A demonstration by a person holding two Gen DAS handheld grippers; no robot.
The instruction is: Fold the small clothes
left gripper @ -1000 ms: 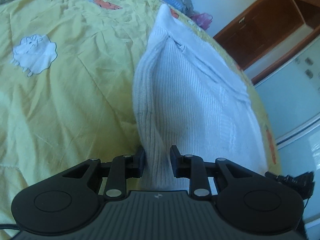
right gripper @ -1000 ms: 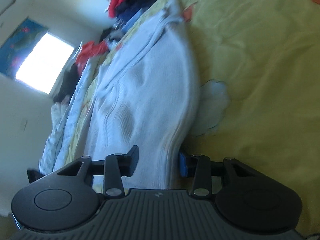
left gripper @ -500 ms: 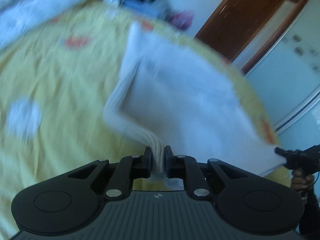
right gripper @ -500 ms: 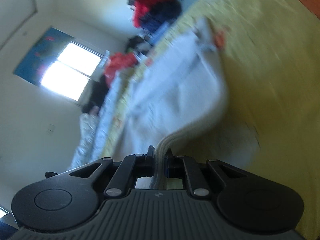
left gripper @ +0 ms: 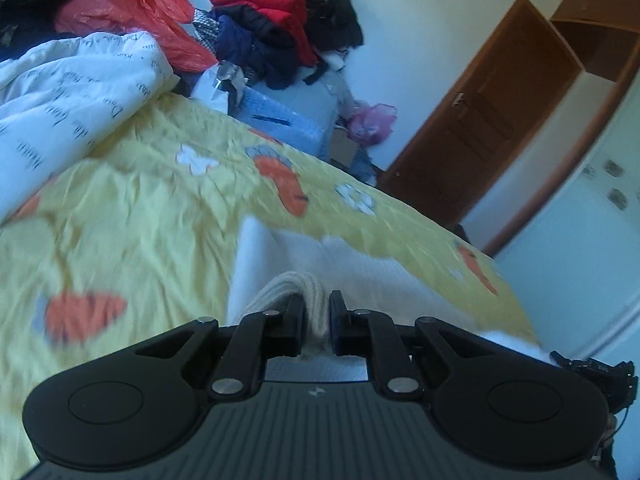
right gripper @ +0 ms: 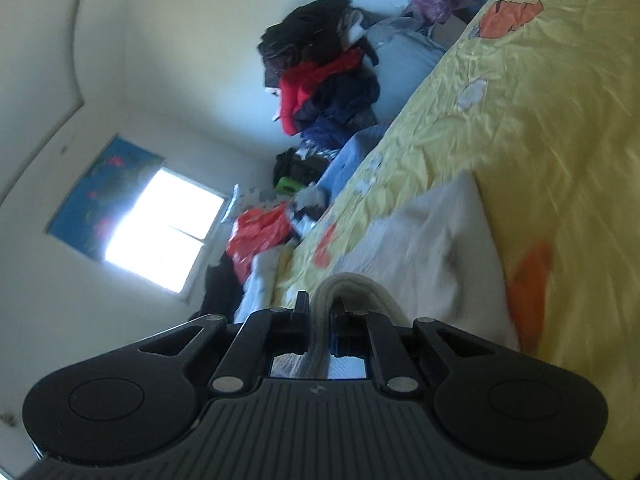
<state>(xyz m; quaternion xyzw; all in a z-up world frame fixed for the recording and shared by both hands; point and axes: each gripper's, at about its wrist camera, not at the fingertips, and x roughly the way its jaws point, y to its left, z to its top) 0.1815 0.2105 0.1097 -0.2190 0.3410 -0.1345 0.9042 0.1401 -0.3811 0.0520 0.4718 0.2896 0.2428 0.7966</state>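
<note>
A white knitted garment (left gripper: 360, 276) lies on the yellow bedsheet (left gripper: 140, 216). My left gripper (left gripper: 316, 316) is shut on its ribbed hem, which bunches up between the fingers. My right gripper (right gripper: 319, 316) is shut on the ribbed hem at the other end. The garment (right gripper: 432, 240) slopes away from it onto the sheet (right gripper: 540, 100). Both near ends are lifted off the bed, and the far part still rests on the sheet. The right gripper (left gripper: 592, 372) shows at the right edge of the left wrist view.
A white printed duvet (left gripper: 72, 100) lies at the bed's far left. A pile of red, dark and blue clothes (left gripper: 272, 28) sits beyond the bed. A brown door (left gripper: 480, 120) and a window (right gripper: 160, 220) are on the walls.
Both grippers closed on the garment's hem and lifted it, swinging forward over the garment. The cameras now look across the bed toward the clothes pile instead of down at the garment.
</note>
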